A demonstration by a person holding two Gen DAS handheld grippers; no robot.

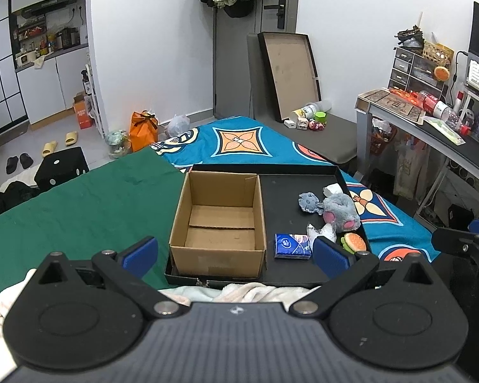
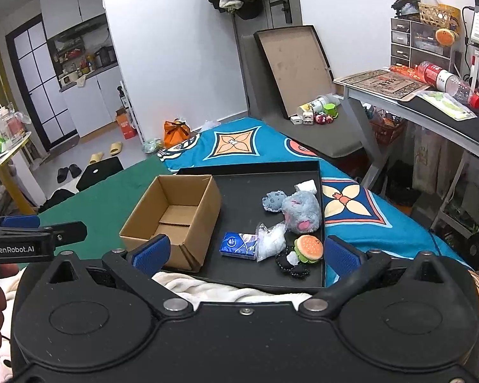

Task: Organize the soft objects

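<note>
Yellow slippers (image 1: 60, 143) and black sandals (image 1: 19, 162) on floor

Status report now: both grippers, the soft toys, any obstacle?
Both hand-held grippers open, empty. Cardboard box empty. Grey plush, burger toy on black tray. Path unobstructed.

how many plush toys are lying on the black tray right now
3: a small grey plush mid-tray, a bigger grey plush with pink patches touching it on the right, and a burger plush at the near right corner. Others may be hidden.
</note>
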